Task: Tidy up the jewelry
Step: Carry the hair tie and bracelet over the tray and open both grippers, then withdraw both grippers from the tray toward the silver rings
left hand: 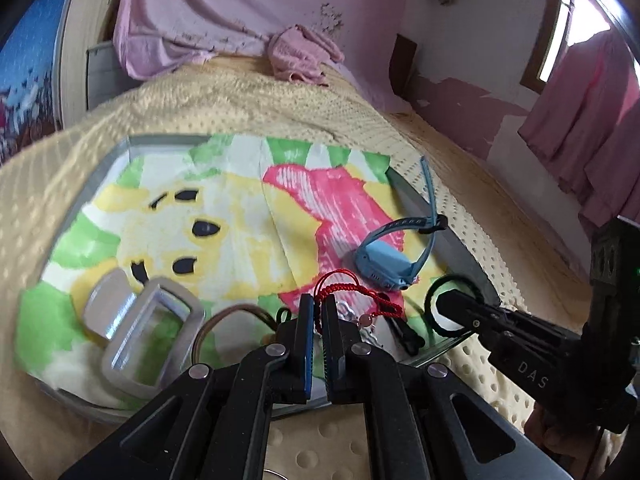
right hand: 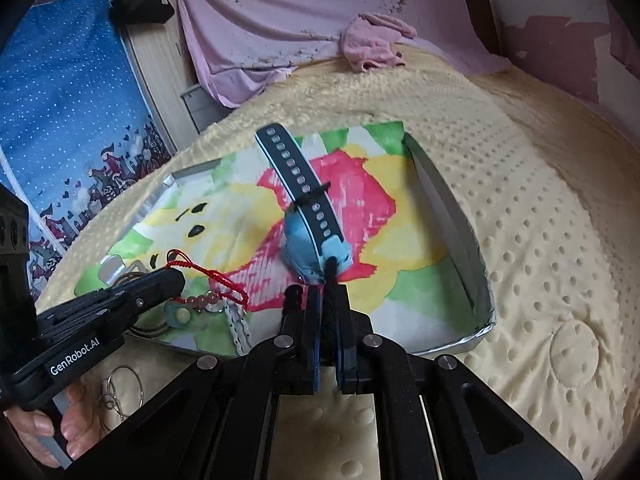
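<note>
A grey tray [left hand: 108, 168] lined with a bright cartoon cloth lies on a yellow dotted blanket. My left gripper [left hand: 319, 304] is shut on a red cord bracelet [left hand: 360, 290], whose loop sticks up past the fingertips; it also shows in the right wrist view [right hand: 212, 276]. My right gripper [right hand: 325, 294] is shut on a black hair tie [left hand: 450, 304], a ring hanging at its tip. A blue kids' watch [left hand: 384, 256] lies on the cloth just ahead of both grippers [right hand: 316, 240]. A clear open box [left hand: 156, 336] sits at the tray's left front.
A brown cord [left hand: 236, 316], a beaded chain [right hand: 200, 302] and a white band [right hand: 238, 328] lie at the tray's near edge. Metal rings [right hand: 120, 392] lie on the blanket. A pink cloth [left hand: 300, 54] lies at the bed's far end. Pink curtains hang behind.
</note>
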Tool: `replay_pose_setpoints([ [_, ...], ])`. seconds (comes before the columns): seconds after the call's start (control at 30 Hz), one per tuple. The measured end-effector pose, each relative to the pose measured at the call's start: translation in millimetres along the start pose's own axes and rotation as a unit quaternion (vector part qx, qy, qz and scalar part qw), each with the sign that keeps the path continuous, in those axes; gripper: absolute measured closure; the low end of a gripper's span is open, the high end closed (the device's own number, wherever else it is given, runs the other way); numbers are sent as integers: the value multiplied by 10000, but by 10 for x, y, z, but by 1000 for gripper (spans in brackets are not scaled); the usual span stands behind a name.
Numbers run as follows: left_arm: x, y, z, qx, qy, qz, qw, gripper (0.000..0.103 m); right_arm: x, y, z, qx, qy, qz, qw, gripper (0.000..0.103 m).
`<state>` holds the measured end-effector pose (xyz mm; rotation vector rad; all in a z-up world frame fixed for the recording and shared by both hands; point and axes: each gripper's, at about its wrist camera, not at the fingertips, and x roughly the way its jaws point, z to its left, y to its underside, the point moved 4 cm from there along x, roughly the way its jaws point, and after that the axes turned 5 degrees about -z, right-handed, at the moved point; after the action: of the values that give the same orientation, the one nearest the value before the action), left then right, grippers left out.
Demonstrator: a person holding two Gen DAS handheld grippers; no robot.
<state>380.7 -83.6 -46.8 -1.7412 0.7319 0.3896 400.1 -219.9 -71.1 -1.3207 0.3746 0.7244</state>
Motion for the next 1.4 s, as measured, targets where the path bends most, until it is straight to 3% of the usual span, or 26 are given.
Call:
replay_pose_setpoints([
  [0.23,-21,51,-11,36,79,78,9999,98,2,59,-5,-54,34,86,9999,96],
  [0.33,-57,53,-33,84,191,19,9998,98,-73,79,-28,-57,44,-46,10000,83],
  [0.4,-88,68,-42,107,234,-9,9997,97,-151,90,-49,-83,70,-180,9998,68],
  [0.47,-129,87,-58,136,262,-38,9996,92,-228,99,-82,-124,147,-326,9993,65],
  [0.57,-209,91,-69,141,237,-205,9994,64,-352,121,-144,-99,129,-556,9983,65],
  [0.6,-239,87,-70,130,219,-283,9993,43,-387,119,-168,-82,113,-621,9980,61],
  [0.63,-312,82,-71,109,181,-489,9986,33,-434,120,-190,-62,94,-704,9975,59],
  [0.77,-495,60,-117,227,209,-834,9960,33,-658,116,-224,-51,64,-1090,9940,52],
  [0.83,-600,49,-124,297,164,-1019,9942,21,-788,130,-211,-112,32,-1298,9915,46],
  [0.9,-743,60,-124,335,101,-1282,9911,11,-949,152,-197,-146,0,-1544,9879,35],
  [1.03,-974,104,-112,468,-26,-1634,9854,0,-1216,212,-137,-230,-22,-1900,9815,27],
  [1.17,-1220,230,-56,633,-248,-1944,9786,0,-1449,319,-61,-209,-86,-2168,9760,10],
  [1.4,-1541,447,152,591,-477,-2071,9754,0,-1716,454,155,-318,-297,-2331,9715,7],
])
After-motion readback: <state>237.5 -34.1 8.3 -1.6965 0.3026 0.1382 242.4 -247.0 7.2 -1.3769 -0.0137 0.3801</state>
